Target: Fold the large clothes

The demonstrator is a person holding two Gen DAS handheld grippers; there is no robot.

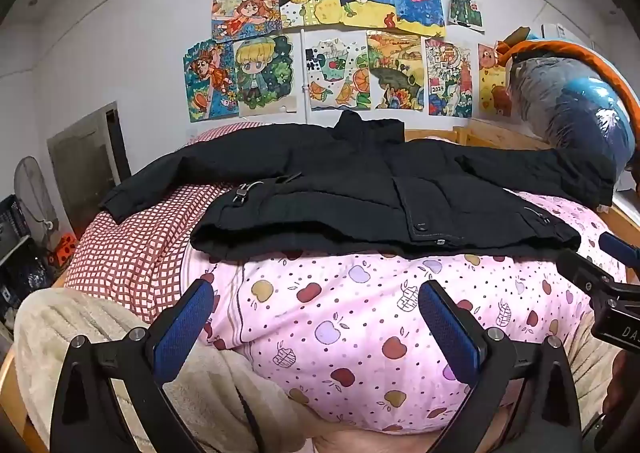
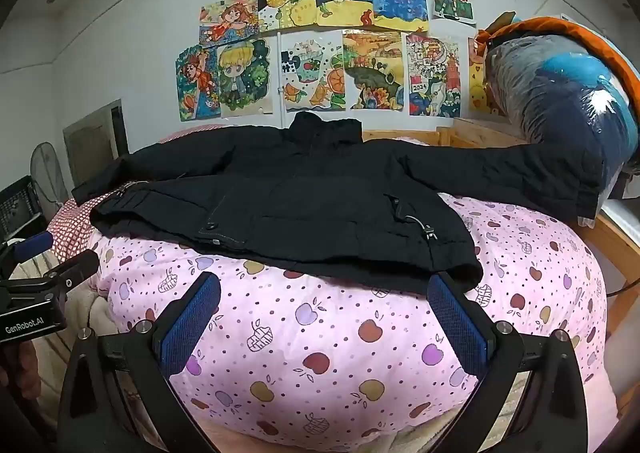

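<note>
A large black padded jacket [image 1: 344, 189] lies spread front-up on the pink apple-print quilt [image 1: 340, 325], both sleeves stretched out sideways and the collar toward the wall. It also shows in the right wrist view [image 2: 304, 197]. My left gripper [image 1: 316, 293] is open and empty, hovering over the quilt just short of the jacket's hem. My right gripper [image 2: 324, 285] is open and empty, its right fingertip close to the hem's right corner. The right gripper shows at the edge of the left wrist view [image 1: 600, 269], and the left gripper at the edge of the right wrist view [image 2: 52, 253].
A red checked blanket [image 1: 136, 245] and a cream fleece blanket [image 1: 72, 333] lie at the left of the bed. A plastic-wrapped bundle [image 1: 580, 109] sits at the right by the wooden bed frame [image 2: 616, 245]. Drawings cover the wall [image 1: 120, 53]. A fan [image 1: 32, 189] stands at the left.
</note>
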